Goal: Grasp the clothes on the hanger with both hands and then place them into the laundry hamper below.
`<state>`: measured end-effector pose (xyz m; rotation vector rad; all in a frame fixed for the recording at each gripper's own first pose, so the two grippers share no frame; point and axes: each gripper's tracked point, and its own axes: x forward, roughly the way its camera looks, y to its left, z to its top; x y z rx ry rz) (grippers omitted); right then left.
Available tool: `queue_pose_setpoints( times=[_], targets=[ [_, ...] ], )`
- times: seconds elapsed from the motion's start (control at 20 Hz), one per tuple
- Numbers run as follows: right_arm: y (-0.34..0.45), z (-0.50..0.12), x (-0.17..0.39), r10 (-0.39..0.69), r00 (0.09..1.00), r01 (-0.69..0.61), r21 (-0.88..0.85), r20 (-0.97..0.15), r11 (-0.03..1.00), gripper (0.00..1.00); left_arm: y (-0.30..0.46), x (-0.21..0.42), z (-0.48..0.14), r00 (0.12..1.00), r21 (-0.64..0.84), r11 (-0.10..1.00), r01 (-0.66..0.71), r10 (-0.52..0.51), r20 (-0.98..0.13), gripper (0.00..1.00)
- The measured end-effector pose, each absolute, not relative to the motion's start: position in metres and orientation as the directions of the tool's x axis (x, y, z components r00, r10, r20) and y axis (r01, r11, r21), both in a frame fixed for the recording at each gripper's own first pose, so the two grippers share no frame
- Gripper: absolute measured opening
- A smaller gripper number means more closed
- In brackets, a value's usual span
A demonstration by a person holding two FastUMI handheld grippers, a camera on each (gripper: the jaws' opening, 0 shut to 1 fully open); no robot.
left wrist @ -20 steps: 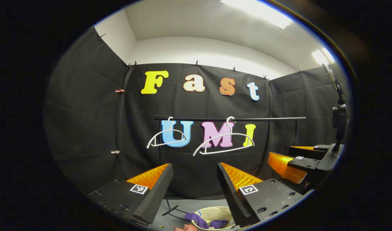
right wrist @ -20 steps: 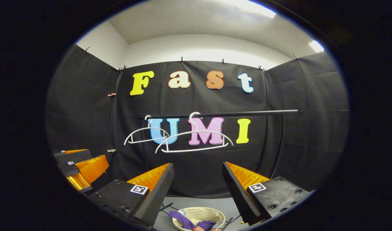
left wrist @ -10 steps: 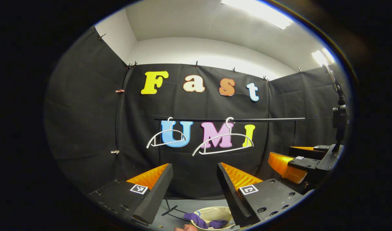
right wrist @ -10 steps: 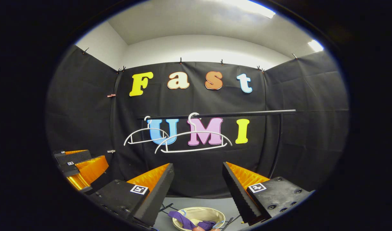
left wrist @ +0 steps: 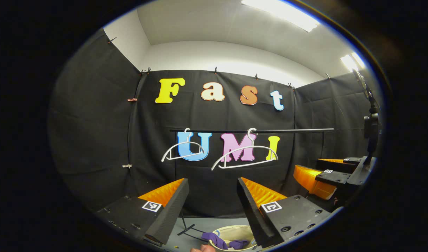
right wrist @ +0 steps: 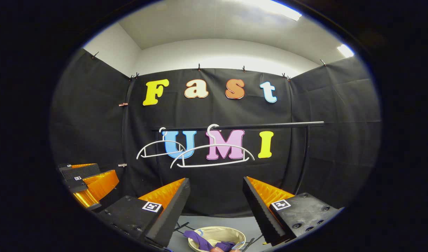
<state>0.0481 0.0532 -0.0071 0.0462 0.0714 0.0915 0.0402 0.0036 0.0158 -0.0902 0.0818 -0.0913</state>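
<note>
Two white hangers are seen bare on a black rail [left wrist: 255,130] in a booth lined with black cloth, the smaller hanger [left wrist: 182,151] toward the rail's left end and the larger hanger [left wrist: 244,155] beside it, nearer the middle. The left gripper [left wrist: 212,206] is held level and spread wide, with nothing between its fingers. Below the gap, at the bottom edge of the left gripper view, a cream laundry hamper [left wrist: 231,232] stands on the grey floor, and the purple clothes [left wrist: 225,242] are draped over its near rim and down into it. A bit of a hand [left wrist: 202,249] is glimpsed just beside the clothes. Thin black legs of the rail's stand [left wrist: 186,229] rest on the floor to the hamper's left.

In the right gripper view the right gripper [right wrist: 216,206] is likewise opened wide and empty, aimed at the same rail and hangers, with the hamper and the purple clothes again low between its fingers. Each gripper is caught at the edge of the other's view, well apart and level with it. A dark stand [left wrist: 370,133] rises at the far right of the left gripper view.
</note>
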Motion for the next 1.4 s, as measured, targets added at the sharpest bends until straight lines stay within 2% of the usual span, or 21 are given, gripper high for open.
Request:
queue_pose_setpoints(
  times=[0.15,0.85,0.9,1.0,1.35,1.4],
  targets=[
    [0.0531,-0.0105,0.0466,0.093,0.993,-0.088,0.059,-0.076,0.994,1.0,0.0026,0.04,0.0163,0.992,-0.091,0.992,0.087,-0.094,-0.08,0.88],
    [0.0524,-0.0098,0.0443,0.103,0.992,-0.1,0.049,-0.075,0.994,0.97,0.0024,0.0351,0.0134,0.992,-0.079,0.994,0.07,-0.077,-0.098,0.88],
    [0.0523,-0.0095,0.0446,0.103,0.992,-0.1,0.049,-0.076,0.994,1.0,0.0018,0.0356,0.0139,0.992,-0.079,0.995,0.069,-0.076,-0.098,0.88],
    [0.0509,-0.0096,0.0445,0.102,0.992,-0.099,0.047,-0.075,0.994,0.97,0.0019,0.0359,0.014,0.992,-0.08,0.995,0.064,-0.072,-0.099,0.89],
    [0.0501,-0.01,0.0481,0.111,0.991,-0.107,0.046,-0.075,0.993,0.97,-0.0044,0.0359,0.0195,0.994,-0.075,0.995,0.066,-0.072,-0.08,0.92],
    [0.0497,-0.0109,0.0491,0.112,0.991,-0.109,0.046,-0.076,0.993,1.0,-0.0048,0.036,0.0202,0.995,-0.067,0.996,0.065,-0.07,-0.076,0.93]
  ],
)
